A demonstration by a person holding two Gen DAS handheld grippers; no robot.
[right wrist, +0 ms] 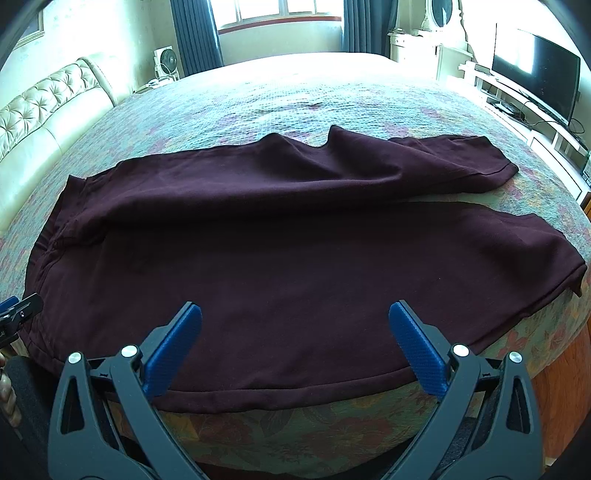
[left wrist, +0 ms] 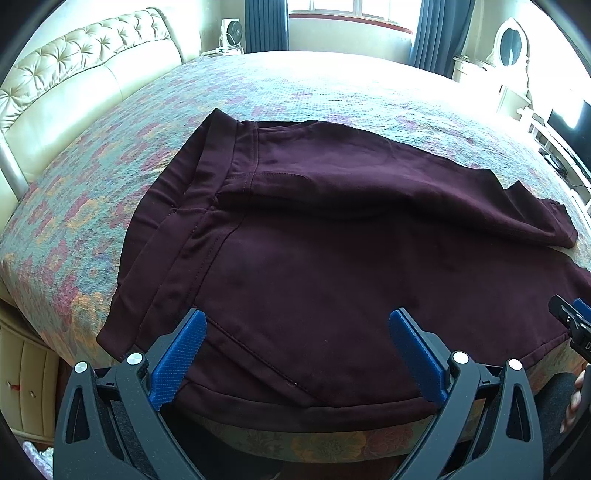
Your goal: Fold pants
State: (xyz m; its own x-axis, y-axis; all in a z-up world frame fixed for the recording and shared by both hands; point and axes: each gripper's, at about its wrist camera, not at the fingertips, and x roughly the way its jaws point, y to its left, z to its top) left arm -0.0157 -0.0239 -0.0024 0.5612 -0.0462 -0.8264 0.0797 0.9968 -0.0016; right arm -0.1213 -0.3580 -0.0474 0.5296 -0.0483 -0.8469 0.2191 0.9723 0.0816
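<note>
Dark maroon pants (left wrist: 332, 229) lie spread flat on the bed, waistband at the left, both legs running to the right. In the right wrist view the pants (right wrist: 295, 240) fill the middle, with the leg ends at the right. My left gripper (left wrist: 297, 325) is open and empty, hovering over the near hip and pocket area by the bed's front edge. My right gripper (right wrist: 295, 317) is open and empty, hovering over the near leg. The right gripper's tip shows at the left wrist view's right edge (left wrist: 572, 321); the left gripper's tip shows at the right wrist view's left edge (right wrist: 14, 310).
The bed has a floral quilt (left wrist: 110, 177) and a cream tufted headboard (left wrist: 74, 74) at the left. A fan (left wrist: 231, 33) stands by the window. A dresser with mirror (right wrist: 439, 22) and a TV (right wrist: 535, 81) stand at the right.
</note>
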